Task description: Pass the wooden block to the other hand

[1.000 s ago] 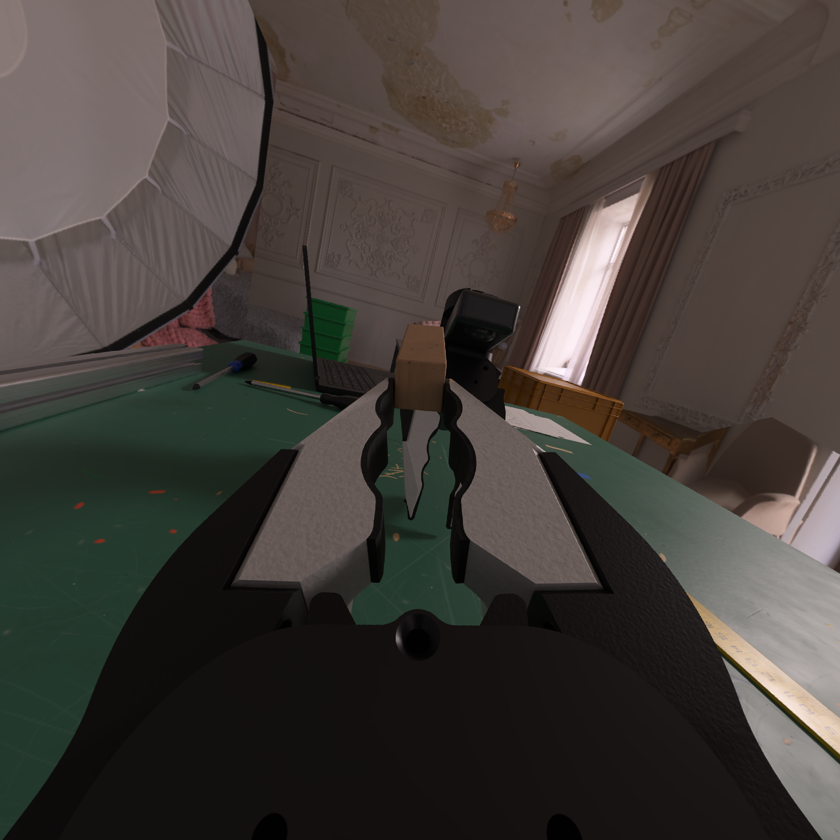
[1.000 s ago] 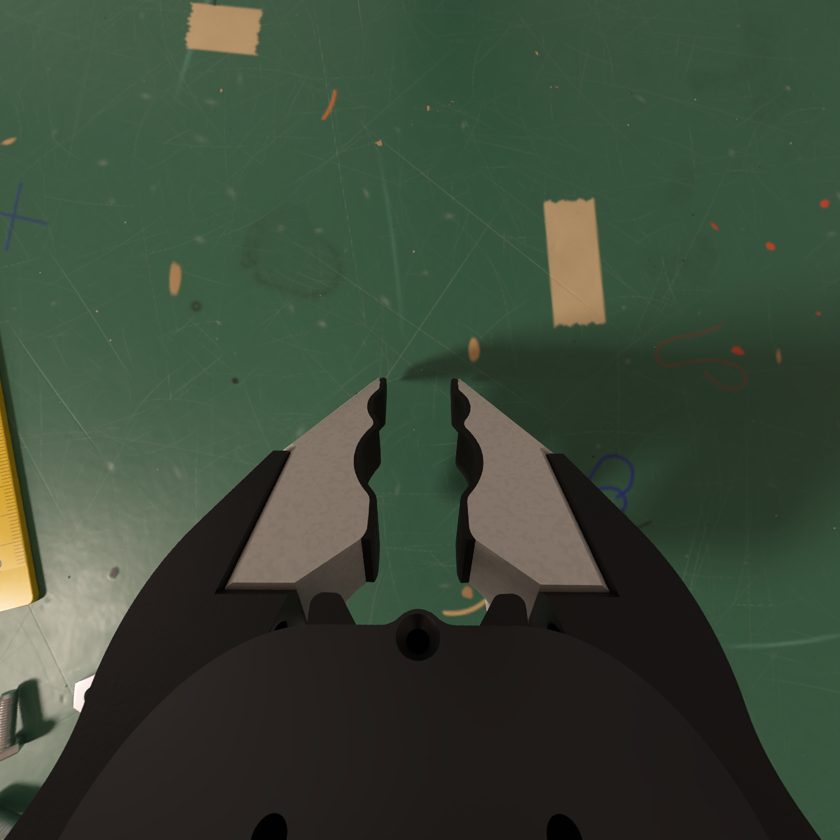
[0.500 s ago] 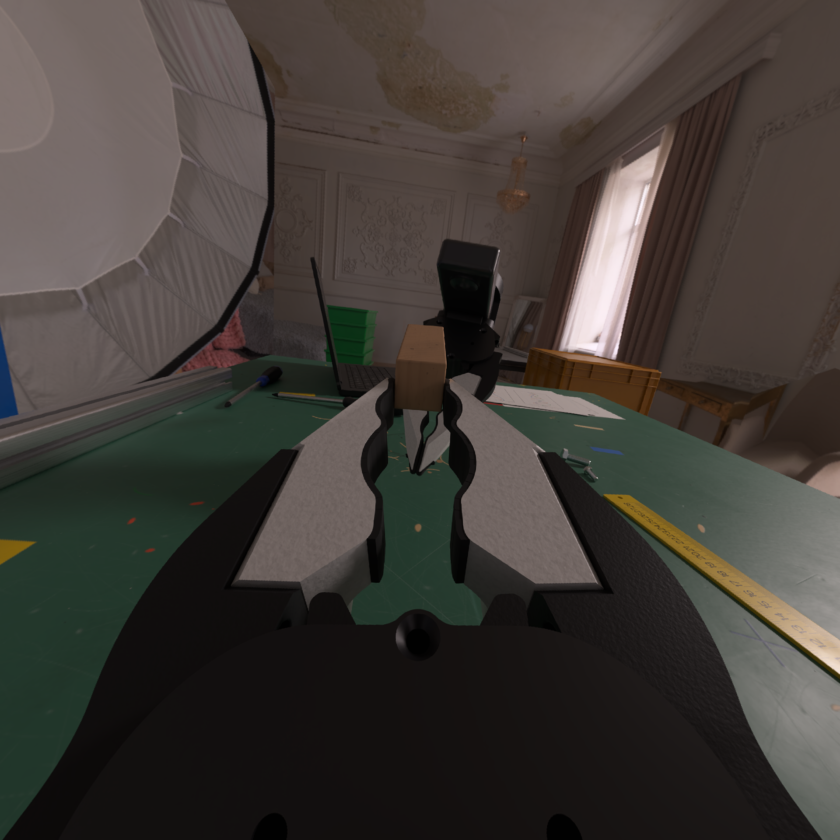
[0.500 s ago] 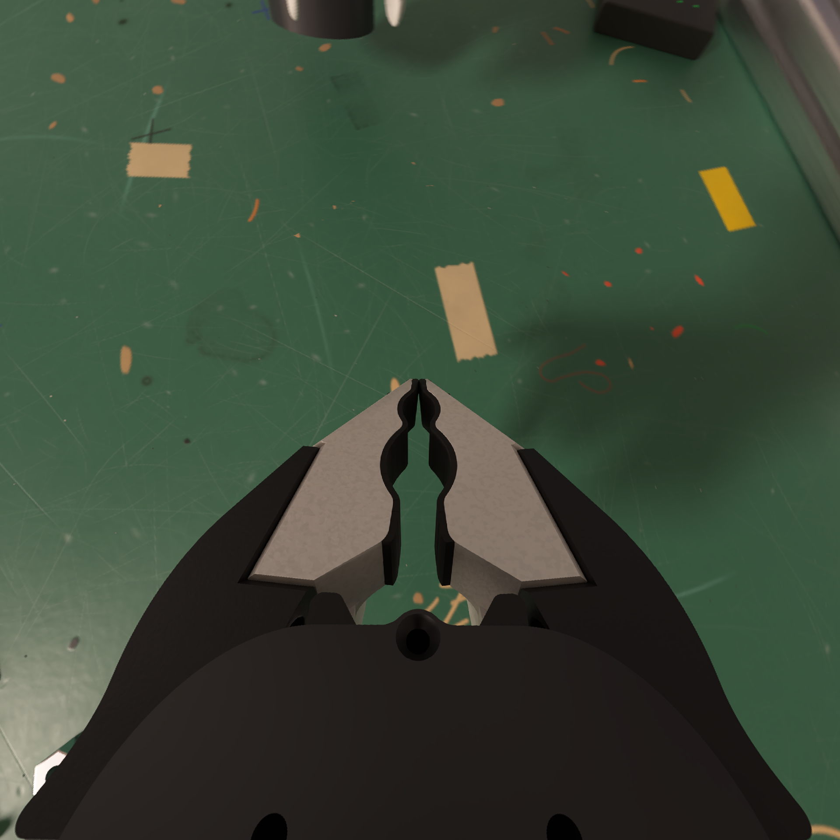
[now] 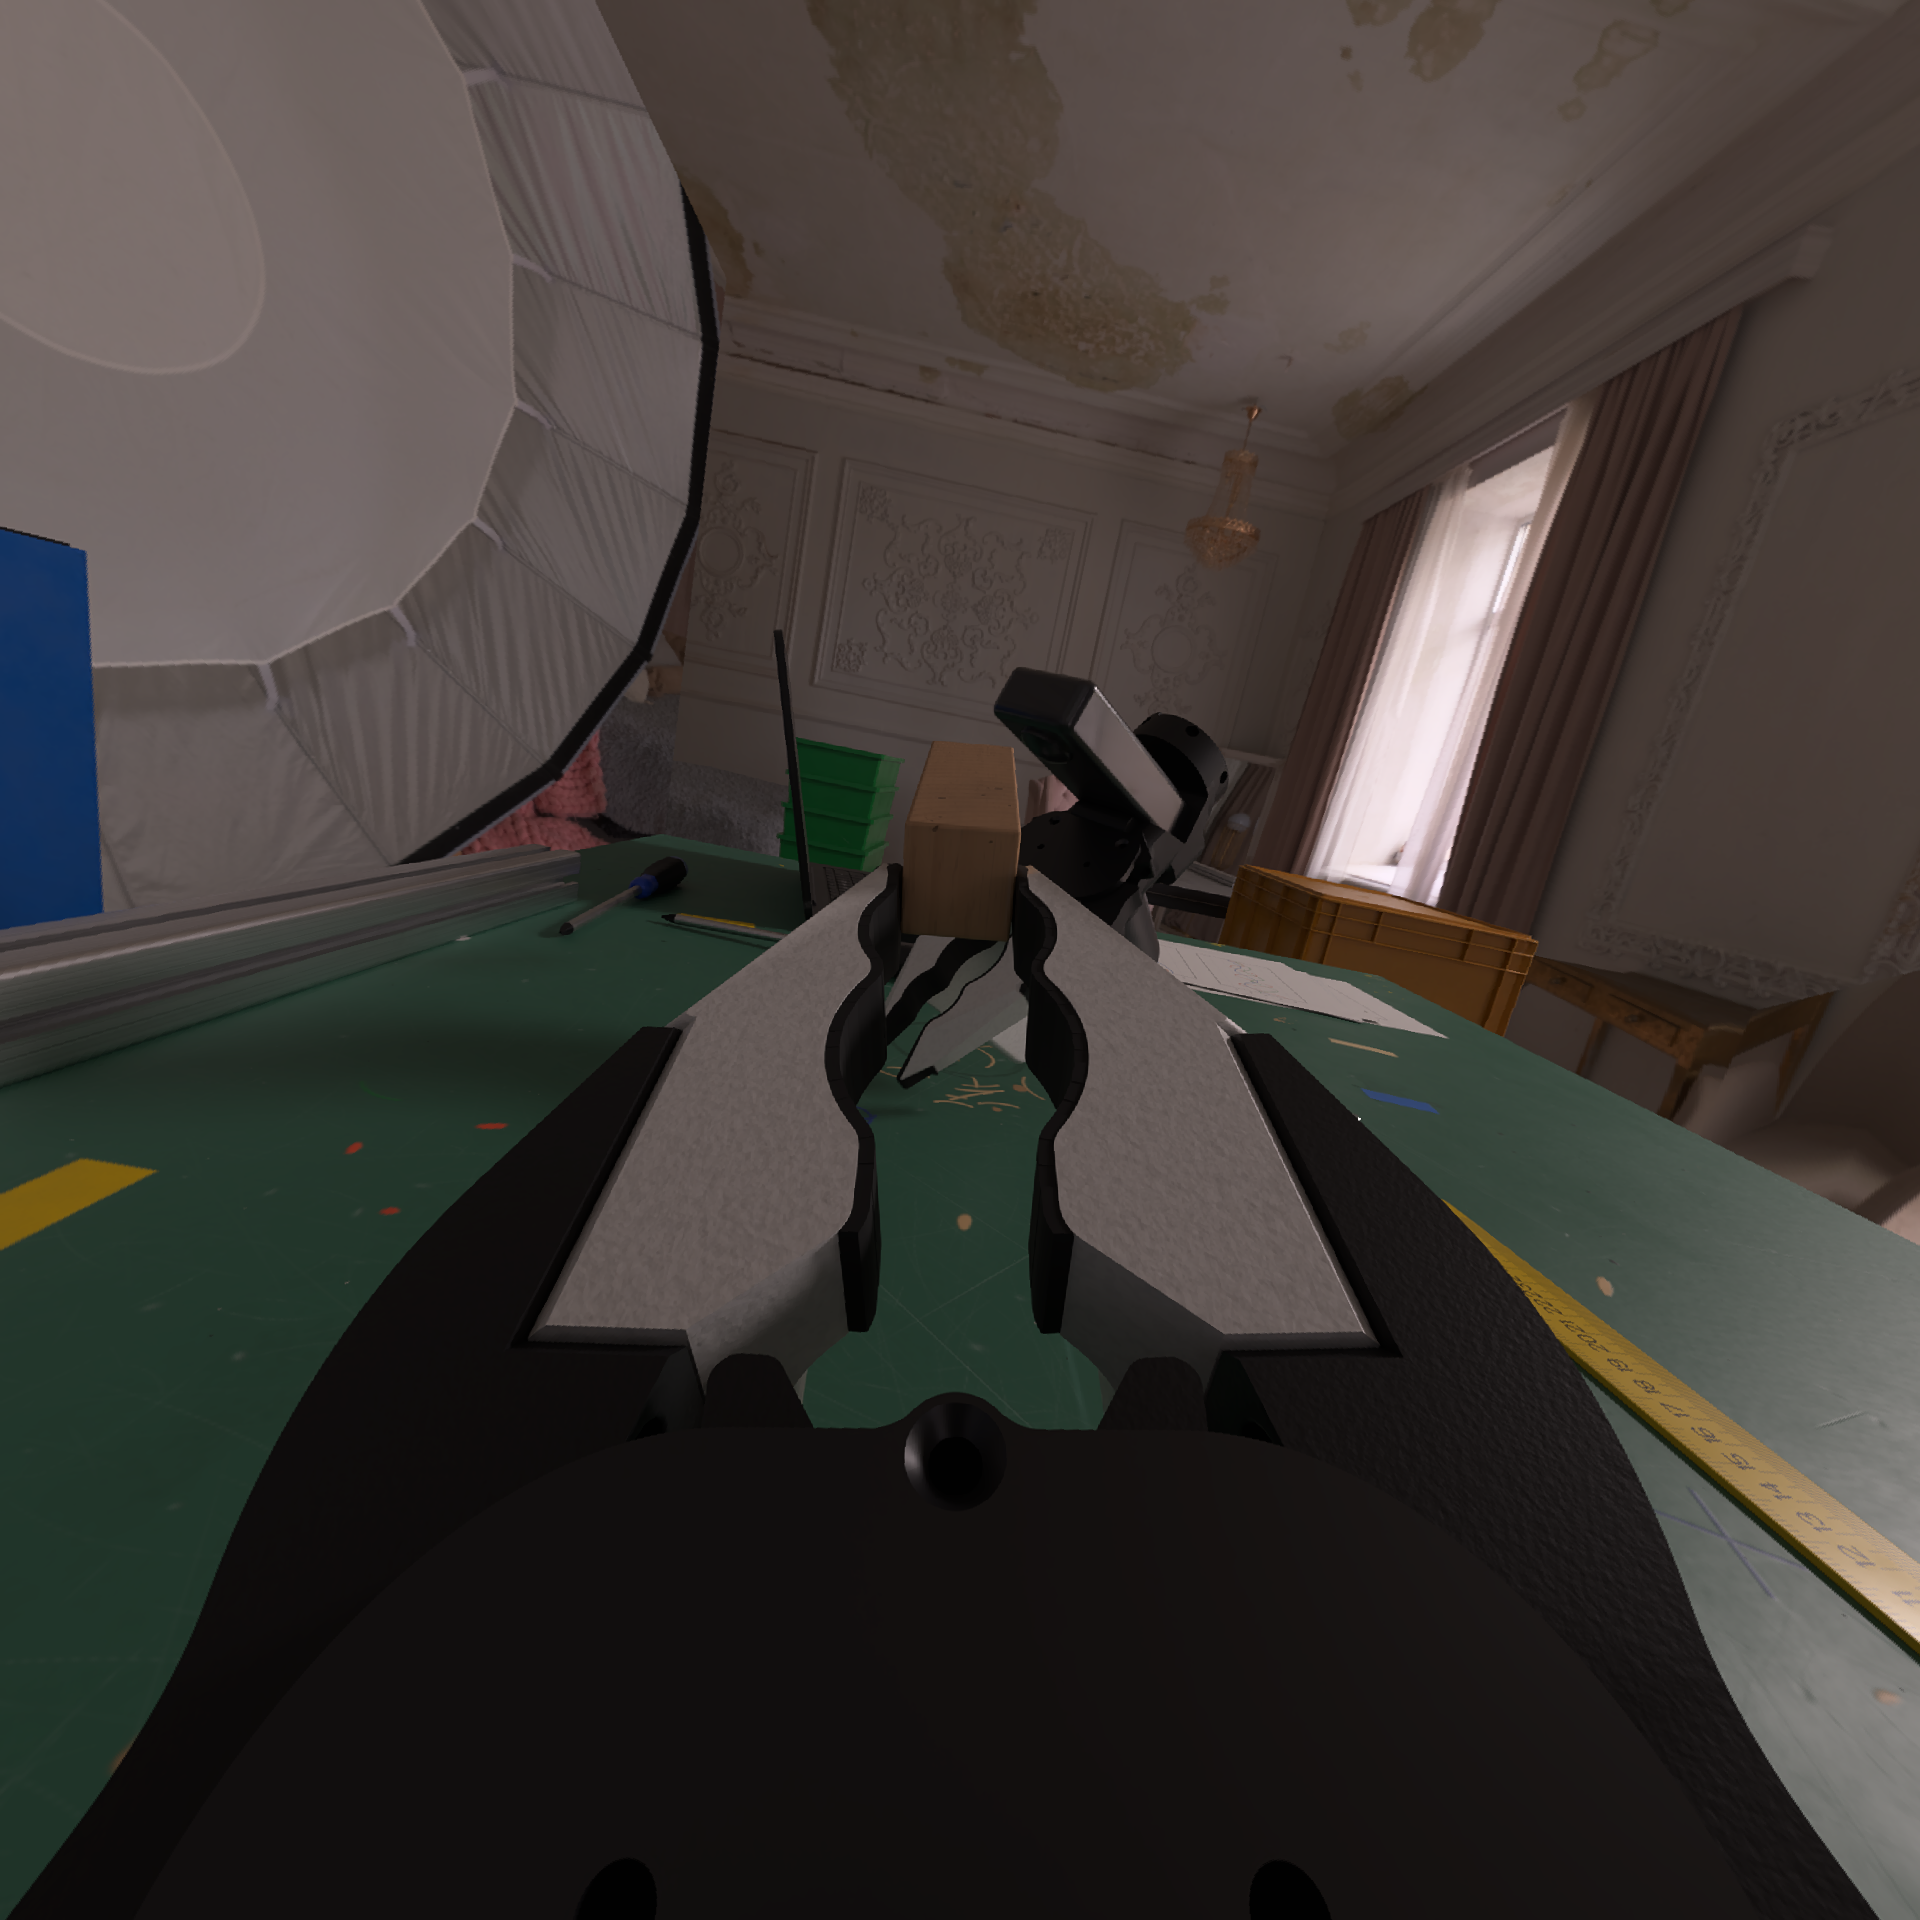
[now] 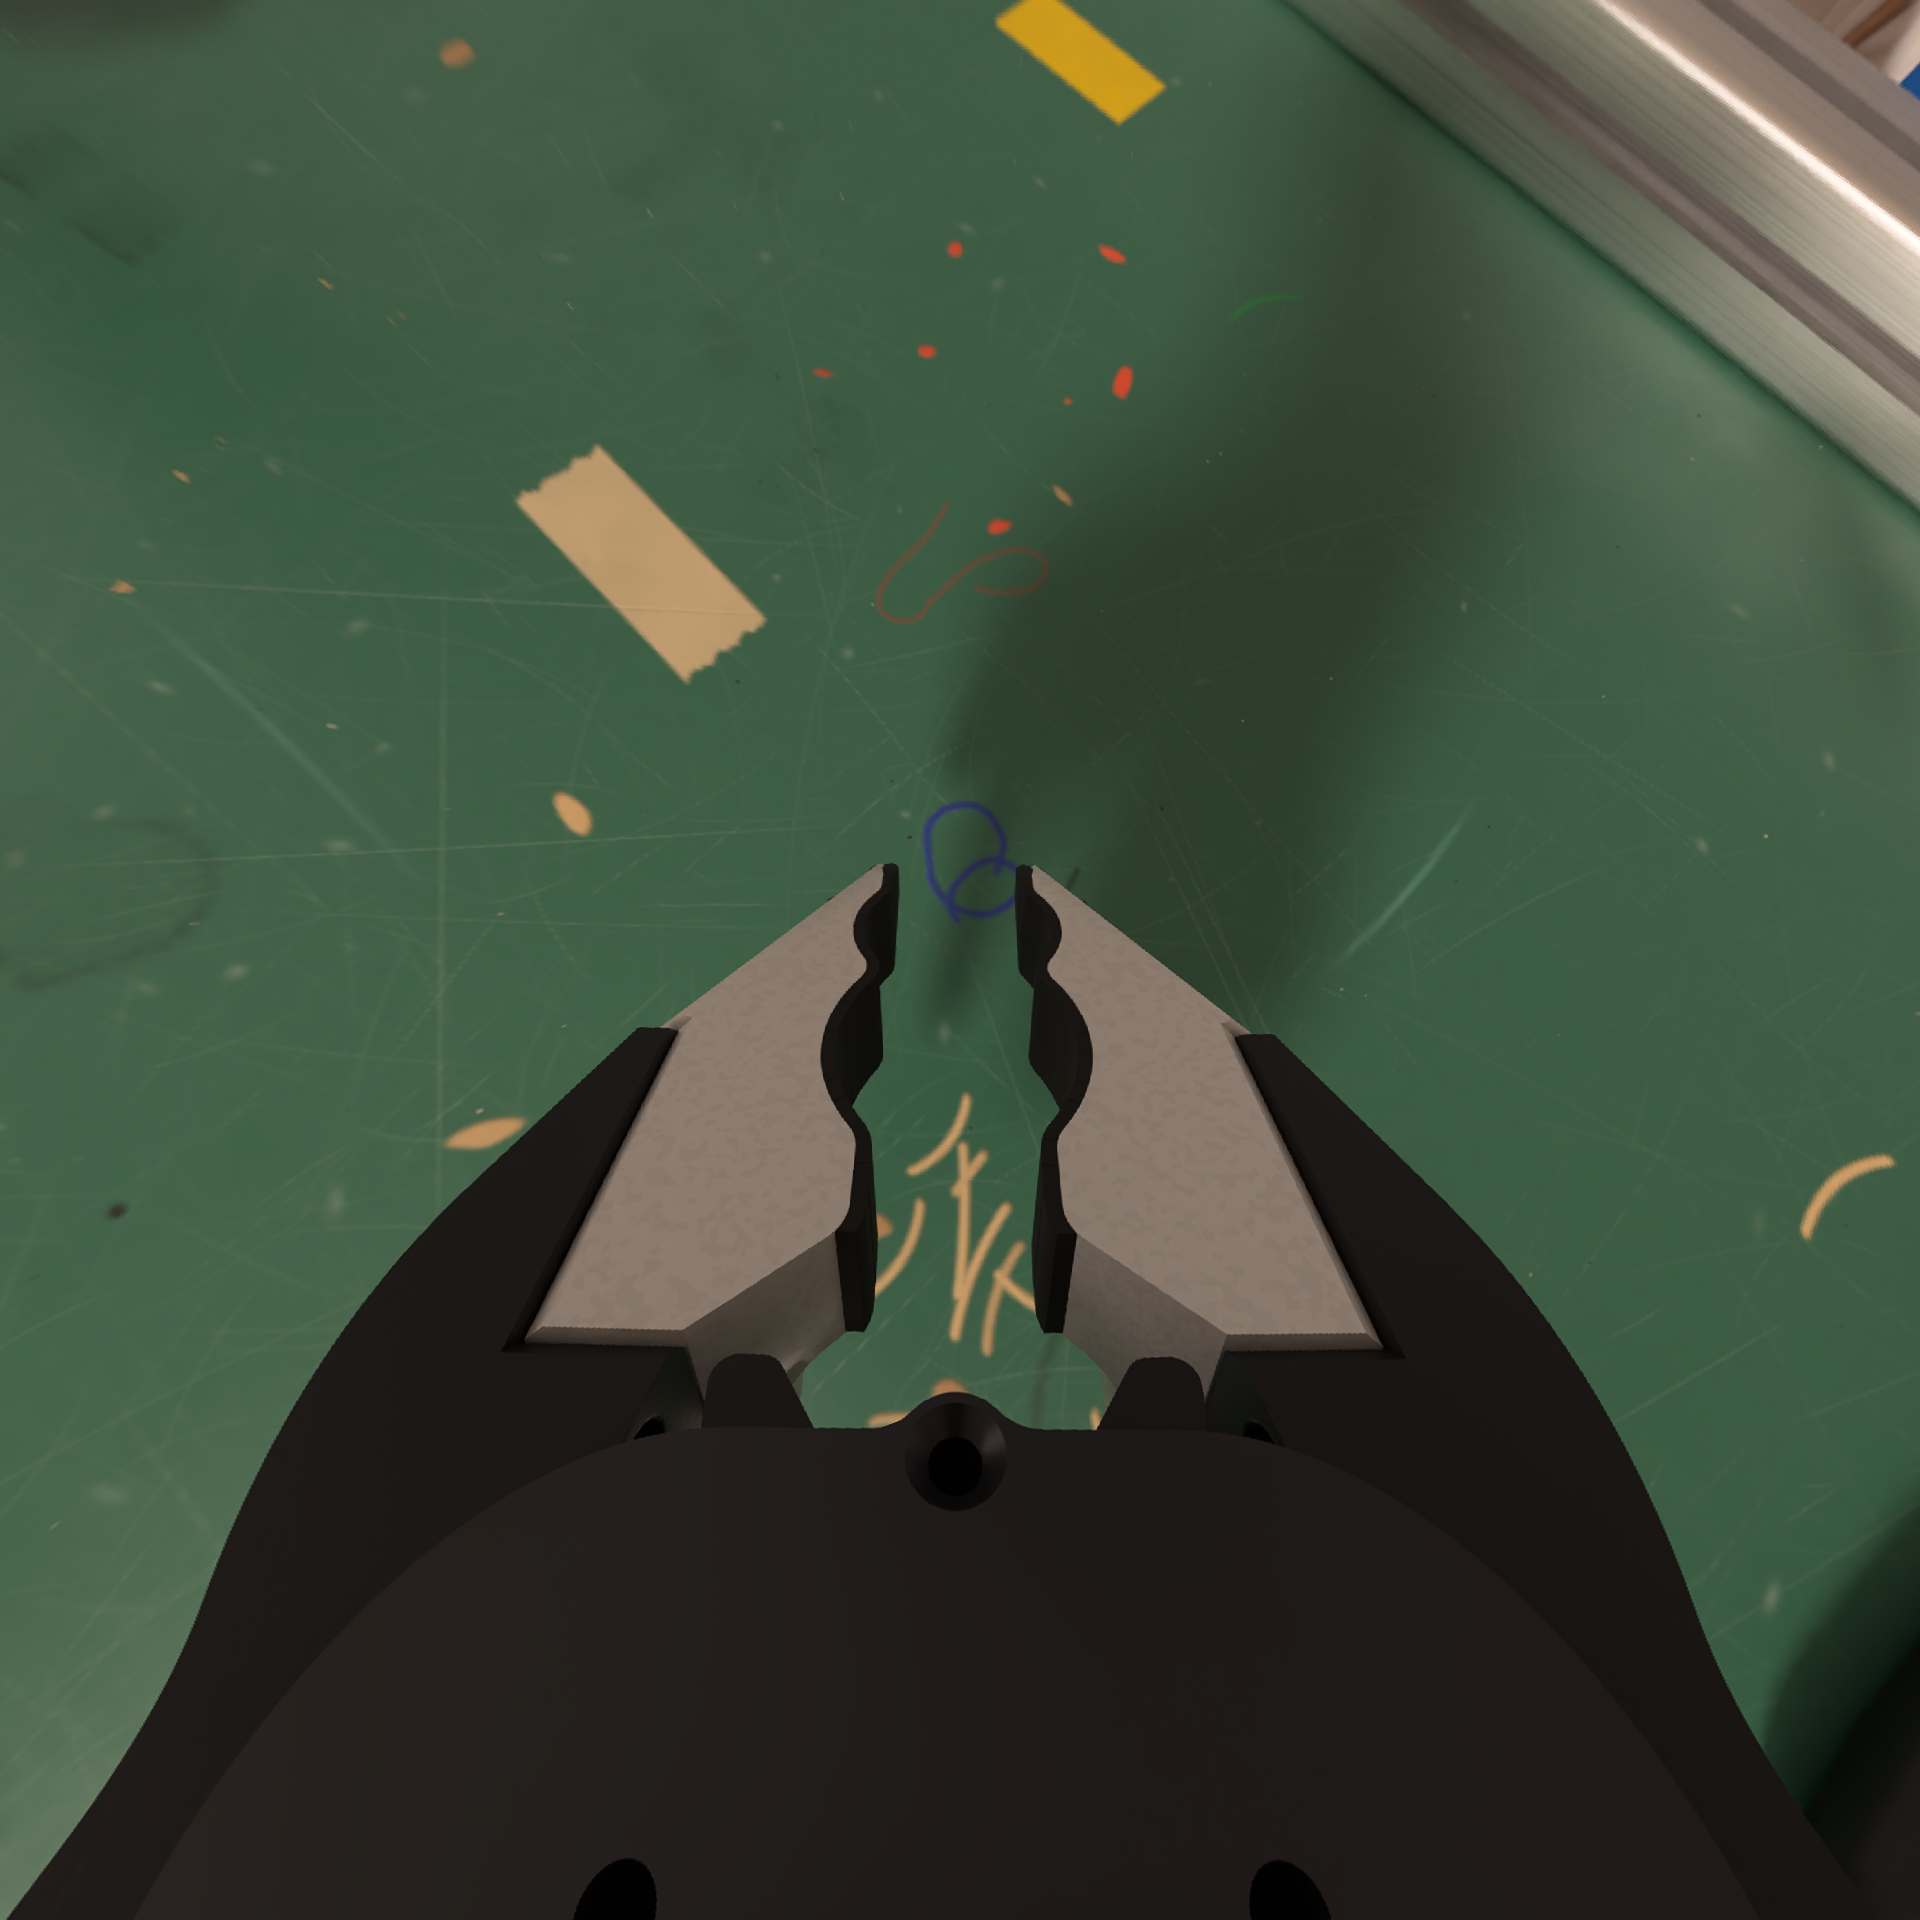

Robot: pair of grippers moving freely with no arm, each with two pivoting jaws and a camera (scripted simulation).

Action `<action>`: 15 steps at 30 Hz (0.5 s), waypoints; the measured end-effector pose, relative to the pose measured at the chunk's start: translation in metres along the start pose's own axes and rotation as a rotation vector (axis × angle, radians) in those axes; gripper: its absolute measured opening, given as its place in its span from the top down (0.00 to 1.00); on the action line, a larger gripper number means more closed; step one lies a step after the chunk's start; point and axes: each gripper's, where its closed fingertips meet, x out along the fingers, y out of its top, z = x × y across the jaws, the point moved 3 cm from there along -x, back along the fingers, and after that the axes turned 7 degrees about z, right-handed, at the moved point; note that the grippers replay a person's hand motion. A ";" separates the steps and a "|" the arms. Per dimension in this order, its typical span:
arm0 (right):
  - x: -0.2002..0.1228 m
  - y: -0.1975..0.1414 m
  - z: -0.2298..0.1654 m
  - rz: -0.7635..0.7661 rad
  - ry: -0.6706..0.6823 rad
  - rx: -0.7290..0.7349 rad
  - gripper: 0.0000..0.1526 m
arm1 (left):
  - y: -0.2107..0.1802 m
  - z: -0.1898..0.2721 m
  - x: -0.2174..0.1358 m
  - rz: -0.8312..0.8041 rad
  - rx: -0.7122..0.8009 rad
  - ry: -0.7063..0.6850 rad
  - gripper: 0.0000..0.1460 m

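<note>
Clamping the tan rectangular wooden block (image 5: 958, 850) upright between my left gripper (image 5: 957, 883) fingertips above the green scuffed mat (image 5: 312, 1195), my right gripper (image 6: 954, 878) released, empty, pointing down just behind the block.

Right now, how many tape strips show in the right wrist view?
2: tan strip left of centre, yellow strip at top edge; the right claw may hide more.
</note>
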 end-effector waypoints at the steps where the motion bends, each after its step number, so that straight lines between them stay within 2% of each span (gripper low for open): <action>1: 0.004 -0.001 0.000 -0.018 -0.011 -0.014 0.84 | 0.000 0.000 0.000 -0.001 0.001 0.000 0.86; 7: 0.015 -0.001 -0.001 -0.074 0.019 -0.009 0.81 | -0.001 0.002 0.001 -0.012 0.008 -0.006 0.86; 15: 0.018 -0.001 -0.009 -0.106 0.058 -0.017 0.83 | 0.000 0.003 -0.001 0.002 -0.005 -0.029 0.86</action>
